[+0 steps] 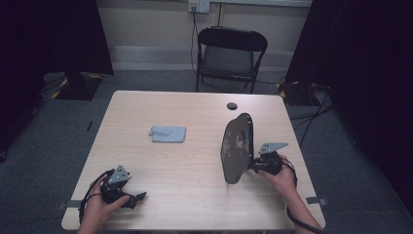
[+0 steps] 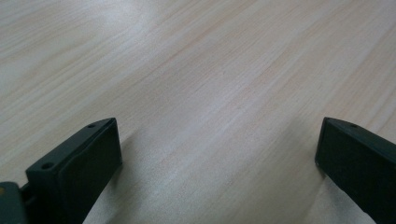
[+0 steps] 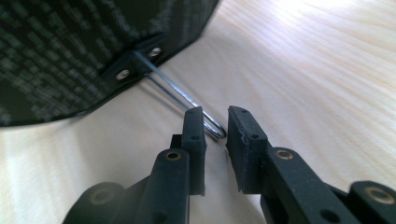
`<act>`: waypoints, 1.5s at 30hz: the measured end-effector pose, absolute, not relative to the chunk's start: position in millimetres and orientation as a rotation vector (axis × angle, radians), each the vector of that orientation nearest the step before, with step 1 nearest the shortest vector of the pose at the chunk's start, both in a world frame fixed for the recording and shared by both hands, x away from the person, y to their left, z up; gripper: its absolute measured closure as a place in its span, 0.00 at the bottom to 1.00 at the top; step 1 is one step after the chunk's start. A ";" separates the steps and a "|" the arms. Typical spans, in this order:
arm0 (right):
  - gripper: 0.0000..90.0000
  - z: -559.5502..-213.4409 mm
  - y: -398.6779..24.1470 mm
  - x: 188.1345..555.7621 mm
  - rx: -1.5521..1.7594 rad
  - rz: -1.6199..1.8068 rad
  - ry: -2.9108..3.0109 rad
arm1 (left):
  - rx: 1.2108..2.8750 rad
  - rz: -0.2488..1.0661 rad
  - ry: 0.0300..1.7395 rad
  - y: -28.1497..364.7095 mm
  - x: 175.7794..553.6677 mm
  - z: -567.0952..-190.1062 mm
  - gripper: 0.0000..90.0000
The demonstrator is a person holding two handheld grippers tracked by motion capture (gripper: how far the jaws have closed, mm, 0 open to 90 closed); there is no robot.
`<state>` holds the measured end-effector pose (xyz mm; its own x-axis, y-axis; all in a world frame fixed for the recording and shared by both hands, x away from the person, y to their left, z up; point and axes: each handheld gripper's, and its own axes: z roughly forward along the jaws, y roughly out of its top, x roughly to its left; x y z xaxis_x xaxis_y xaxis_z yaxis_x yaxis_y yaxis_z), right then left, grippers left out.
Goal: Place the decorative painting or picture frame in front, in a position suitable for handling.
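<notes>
Nowhere readable print on pan (image 1: 237, 146), right tongs (image 3: 215, 126) parted at its wire handle (image 3: 182, 98), left tongs (image 2: 217, 154) wide apart.

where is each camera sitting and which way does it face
High view: above the person's side, looking forward and down at the table, both hands with the left tool and right tool.
Left gripper view: on the left tool, facing bare tabletop between wide jaws.
Right gripper view: on the right tool, facing the mirror's wire stand.
Shared: the mirror.

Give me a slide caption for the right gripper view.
Right gripper jaws slightly apart around the metal wire loop of a dark patterned pan on the wooden table.
</notes>
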<state>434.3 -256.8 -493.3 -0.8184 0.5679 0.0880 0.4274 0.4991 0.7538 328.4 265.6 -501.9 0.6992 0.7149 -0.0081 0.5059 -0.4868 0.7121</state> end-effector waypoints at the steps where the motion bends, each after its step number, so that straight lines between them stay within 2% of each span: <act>1: 0.84 -493.2 -256.5 434.8 0.879 1.223 2.562 | 2.193 0.378 0.927 265.6 328.4 -501.9 0.00; 7: 0.76 -489.7 -257.2 424.5 0.950 1.256 2.516 | 2.194 0.377 0.926 265.3 329.0 -501.8 0.00; 17: 0.55 -474.3 -247.0 370.9 0.881 1.296 2.524 | 2.194 0.378 0.926 265.3 329.0 -501.9 0.00; 27: 0.42 -459.7 -242.3 338.0 0.895 1.321 2.503 | 2.192 0.377 0.927 265.1 329.1 -501.9 0.00; 36: 0.36 -438.5 -227.3 331.3 0.947 1.386 2.410 | 2.192 0.378 0.926 264.5 329.8 -501.9 0.00; 45: 0.39 -428.7 -210.3 337.4 0.988 1.430 2.339 | 2.194 0.377 0.925 264.5 329.9 -501.9 0.00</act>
